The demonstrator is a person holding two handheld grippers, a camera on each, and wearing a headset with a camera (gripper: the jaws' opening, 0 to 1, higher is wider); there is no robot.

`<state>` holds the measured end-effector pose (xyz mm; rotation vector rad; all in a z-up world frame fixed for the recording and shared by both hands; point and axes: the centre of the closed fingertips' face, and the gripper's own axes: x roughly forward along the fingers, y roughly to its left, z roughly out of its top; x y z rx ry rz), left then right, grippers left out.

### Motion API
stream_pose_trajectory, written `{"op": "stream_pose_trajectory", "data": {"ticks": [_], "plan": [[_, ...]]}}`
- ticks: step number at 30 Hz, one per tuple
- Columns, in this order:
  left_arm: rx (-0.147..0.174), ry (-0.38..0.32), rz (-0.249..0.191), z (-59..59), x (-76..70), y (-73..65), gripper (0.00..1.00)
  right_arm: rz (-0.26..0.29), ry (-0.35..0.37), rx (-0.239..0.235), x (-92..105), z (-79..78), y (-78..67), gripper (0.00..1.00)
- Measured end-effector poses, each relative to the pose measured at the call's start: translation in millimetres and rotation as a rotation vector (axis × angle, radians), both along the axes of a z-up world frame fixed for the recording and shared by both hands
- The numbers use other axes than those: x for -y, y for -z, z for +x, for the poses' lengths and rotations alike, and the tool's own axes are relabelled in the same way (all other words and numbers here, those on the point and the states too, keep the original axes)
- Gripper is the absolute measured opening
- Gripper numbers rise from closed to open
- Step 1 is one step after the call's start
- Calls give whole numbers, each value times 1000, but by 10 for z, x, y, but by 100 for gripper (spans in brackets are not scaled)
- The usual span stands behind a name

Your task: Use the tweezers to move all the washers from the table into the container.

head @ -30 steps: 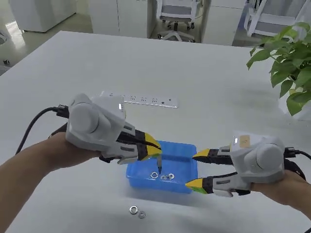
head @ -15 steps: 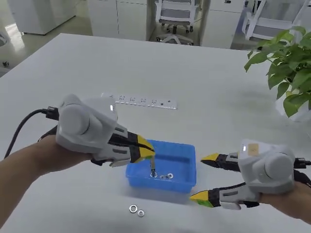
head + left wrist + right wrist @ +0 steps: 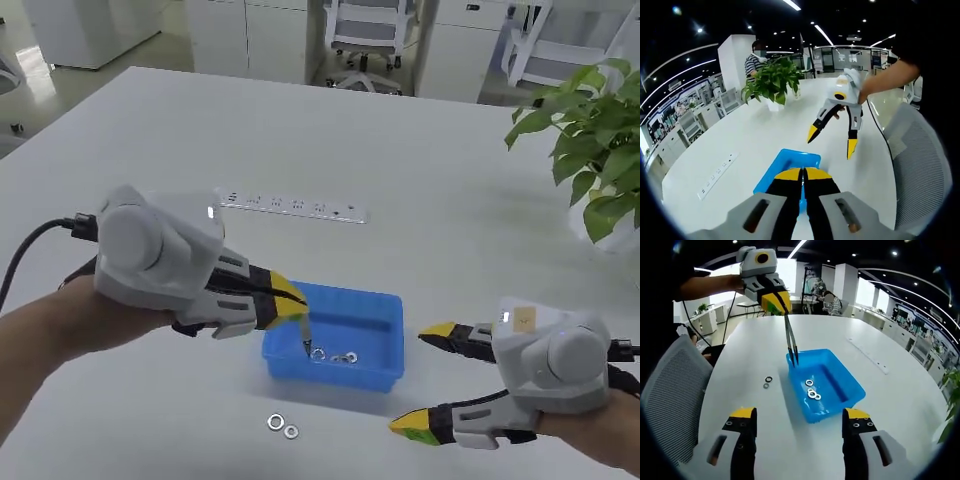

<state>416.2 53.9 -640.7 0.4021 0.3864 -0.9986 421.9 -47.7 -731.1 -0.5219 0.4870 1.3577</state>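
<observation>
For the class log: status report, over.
Left gripper shut on tweezers, tips at blue container. Right gripper open, idle. Two washers on table. Nothing blocking.

2 washers (image 3: pixel 275 422) on table (image 3: pixel 420 160) near blue container (image 3: pixel 335 376), tweezers (image 3: pixel 305 336) over it.

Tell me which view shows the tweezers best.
Right gripper view: the tweezers hang full-length from the left gripper over the container. Head view shows just their tip; the left gripper view's own jaws hide them.
</observation>
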Motion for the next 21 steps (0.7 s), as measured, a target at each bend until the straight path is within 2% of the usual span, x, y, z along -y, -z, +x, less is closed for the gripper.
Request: {"op": "stream_pose_trajectory", "data": {"ticks": [6,13,21], "plan": [[-4,-10,-4,-80,-21,-40,5,-3,-2,5,-11,-19,-7,71],[-14,-17,-3,-161,-40,-24,5,-8,-8,1,-14,-67,10,72],[-29,-20,7,-235,-55,54,5,-2,2,-1,-20,-72,0,78]]}}
